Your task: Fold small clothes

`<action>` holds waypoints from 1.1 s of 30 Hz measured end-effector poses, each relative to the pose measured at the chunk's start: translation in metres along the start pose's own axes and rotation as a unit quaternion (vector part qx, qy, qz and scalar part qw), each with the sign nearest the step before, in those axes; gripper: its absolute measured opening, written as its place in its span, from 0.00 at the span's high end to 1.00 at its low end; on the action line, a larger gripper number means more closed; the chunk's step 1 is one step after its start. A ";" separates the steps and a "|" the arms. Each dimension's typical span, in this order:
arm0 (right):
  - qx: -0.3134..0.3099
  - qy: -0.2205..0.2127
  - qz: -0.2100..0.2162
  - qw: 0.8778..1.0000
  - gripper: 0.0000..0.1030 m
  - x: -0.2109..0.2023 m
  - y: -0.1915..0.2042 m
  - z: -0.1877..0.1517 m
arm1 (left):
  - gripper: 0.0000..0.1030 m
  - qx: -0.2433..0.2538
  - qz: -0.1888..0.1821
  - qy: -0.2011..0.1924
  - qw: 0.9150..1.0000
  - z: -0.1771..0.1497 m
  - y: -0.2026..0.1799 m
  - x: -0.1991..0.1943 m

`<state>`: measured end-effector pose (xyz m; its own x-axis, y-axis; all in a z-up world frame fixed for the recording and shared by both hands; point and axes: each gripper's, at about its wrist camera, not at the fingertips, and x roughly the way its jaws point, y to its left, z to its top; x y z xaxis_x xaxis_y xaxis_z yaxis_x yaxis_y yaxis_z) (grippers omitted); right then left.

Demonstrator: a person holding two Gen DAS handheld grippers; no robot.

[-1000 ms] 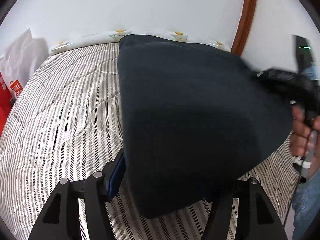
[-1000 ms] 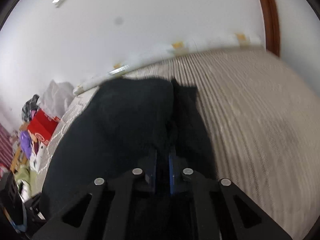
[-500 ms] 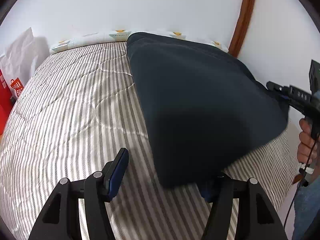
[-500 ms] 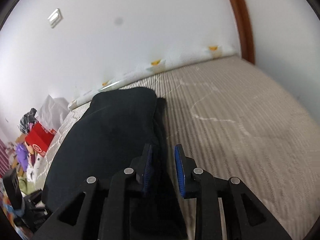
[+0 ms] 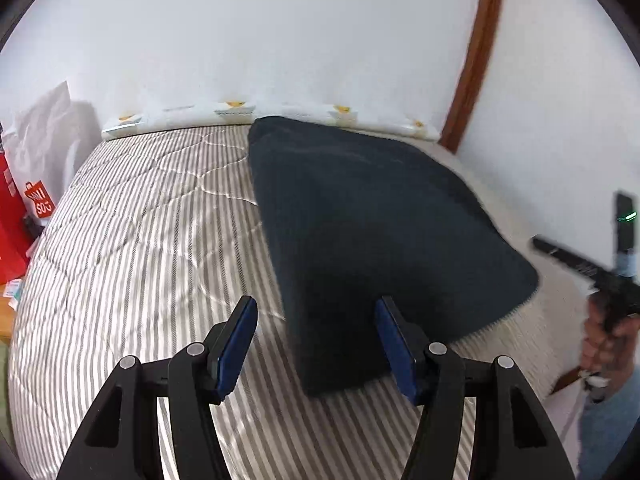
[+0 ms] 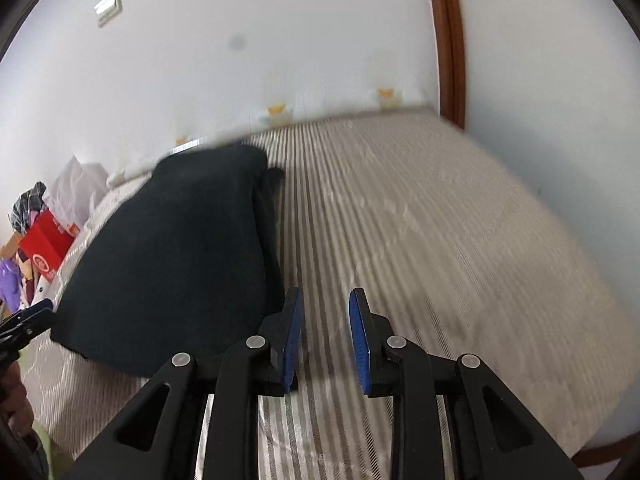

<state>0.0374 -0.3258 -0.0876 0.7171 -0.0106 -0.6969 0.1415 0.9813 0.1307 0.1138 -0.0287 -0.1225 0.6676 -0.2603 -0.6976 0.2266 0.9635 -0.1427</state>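
Room: white wall (image 5: 280,40) behind a bed (image 5: 132,240) with a grey-and-white striped cover; brown door frame (image 5: 476,52) at 1 o'clock in the left wrist view.

At 9 o'clock, off the bed's edge: red bag (image 5: 16,216) and white plastic bag (image 5: 44,128).

Left gripper (image 5: 316,336): jaws wide apart, nothing pressed between them; the near corner of the garment lies in the gap, close to the right-hand pad, contact not clear.

Dark garment (image 5: 376,224): folded, flat on the bed, running from centre toward 12 o'clock in the left wrist view; in the right wrist view it sits at 9 to 10 o'clock (image 6: 176,248).

Right gripper (image 6: 324,336): jaws narrowly parted after just opening, empty, over bare cover just beside the garment's edge. Seen from the left wrist at 3 o'clock, held in a hand (image 5: 604,340).

Wall switch (image 6: 107,7) at 11 o'clock in the right wrist view.
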 end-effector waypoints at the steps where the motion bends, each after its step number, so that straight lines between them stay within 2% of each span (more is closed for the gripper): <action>1: -0.007 -0.005 -0.003 1.000 0.74 -0.004 0.004 0.009 | 0.40 0.004 0.009 0.009 1.000 0.001 0.000 0.007; 4: -0.030 0.001 -0.005 1.000 0.67 -0.003 0.017 0.028 | 0.40 0.009 0.020 0.040 0.999 -0.008 0.001 0.028; 9: -0.052 0.037 0.011 0.998 0.66 0.031 0.039 0.051 | 0.40 -0.003 0.004 0.030 1.000 0.003 0.007 0.015; 11: -0.049 0.053 0.022 0.997 0.66 0.052 0.047 0.059 | 0.40 -0.001 0.017 0.025 1.000 0.011 0.009 0.015; 12: -0.047 0.063 0.030 0.996 0.68 0.061 0.050 0.061 | 0.40 0.002 0.021 0.025 0.999 0.016 0.010 0.017; 13: -0.043 0.079 0.045 0.995 0.87 0.075 0.053 0.064 | 0.40 0.003 0.022 0.027 0.999 0.018 0.011 0.021; 14: -0.042 0.091 0.057 0.993 0.95 0.084 0.054 0.064 | 0.40 0.002 0.021 0.033 0.999 0.020 0.014 0.025; 15: -0.040 0.100 0.068 0.992 0.95 0.092 0.054 0.065 | 0.40 0.001 0.018 0.036 0.999 0.021 0.014 0.028; 17: -0.026 0.073 0.081 0.994 0.96 0.085 0.043 0.066 | 0.40 -0.003 0.005 0.041 0.999 0.022 0.018 0.029; 18: -0.008 0.069 0.100 0.993 0.96 0.080 0.033 0.067 | 0.40 -0.003 0.002 0.042 0.999 0.023 0.018 0.030; 20: -0.001 0.073 0.102 0.992 0.95 0.079 0.032 0.068 | 0.40 0.002 0.004 0.037 0.999 0.028 0.017 0.030; 22: -0.045 0.075 0.069 0.994 0.94 0.077 0.046 0.071 | 0.40 0.008 0.012 0.033 0.999 0.038 0.017 0.035; 24: -0.057 0.054 0.043 0.996 0.88 0.071 0.052 0.082 | 0.40 0.008 0.017 0.032 0.999 0.047 0.018 0.039; 26: -0.046 0.052 0.060 0.996 0.66 0.076 0.055 0.100 | 0.40 0.004 0.021 0.032 0.999 0.059 0.020 0.046; 27: -0.042 0.059 0.065 0.995 0.50 0.082 0.057 0.107 | 0.40 0.001 0.025 0.031 0.999 0.063 0.021 0.049; 30: -0.039 0.081 0.055 0.994 0.48 0.112 0.067 0.124 | 0.41 -0.009 0.033 0.032 0.999 0.075 0.025 0.058; 33: -0.010 0.120 0.056 0.991 0.49 0.149 0.068 0.135 | 0.41 -0.014 0.038 0.037 0.999 0.082 0.028 0.068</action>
<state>0.2460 -0.2864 -0.0874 0.5443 0.1414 -0.8269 0.0549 0.9776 0.2033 0.2233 -0.0249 -0.1163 0.6283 -0.1817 -0.7565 0.1562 0.9820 -0.1061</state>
